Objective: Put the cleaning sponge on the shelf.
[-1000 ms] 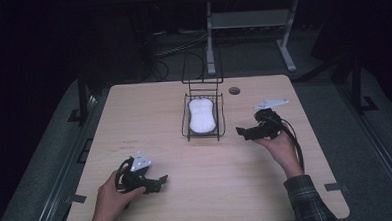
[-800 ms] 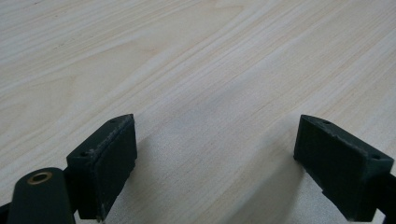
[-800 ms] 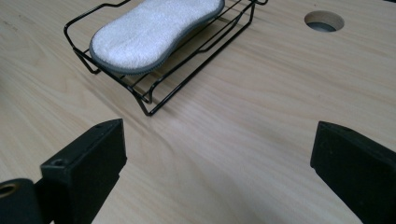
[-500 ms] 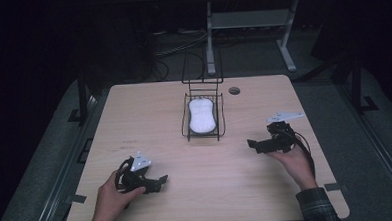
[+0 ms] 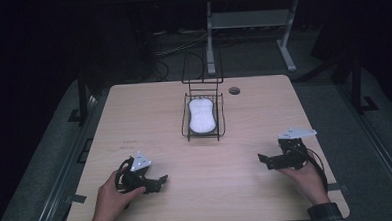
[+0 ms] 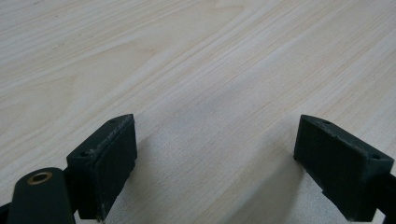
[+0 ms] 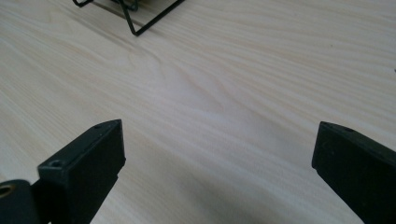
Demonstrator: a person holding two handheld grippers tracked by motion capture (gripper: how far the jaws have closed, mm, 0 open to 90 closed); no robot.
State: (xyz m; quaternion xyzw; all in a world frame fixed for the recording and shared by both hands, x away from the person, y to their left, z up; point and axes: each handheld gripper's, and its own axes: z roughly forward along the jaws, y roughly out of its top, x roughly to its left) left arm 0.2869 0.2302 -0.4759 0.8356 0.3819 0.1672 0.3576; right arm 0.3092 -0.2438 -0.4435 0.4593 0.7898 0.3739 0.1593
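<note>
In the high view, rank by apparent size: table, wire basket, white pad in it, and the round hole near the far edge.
Largest to smallest:
1. table
2. wire basket
3. white pad
4. round hole

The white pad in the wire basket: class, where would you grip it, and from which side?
Grip the white pad across its narrower width, coming from above: the wire basket walls it on all sides and its tall back frame blocks the far end. The open right gripper looks nearest.
</note>
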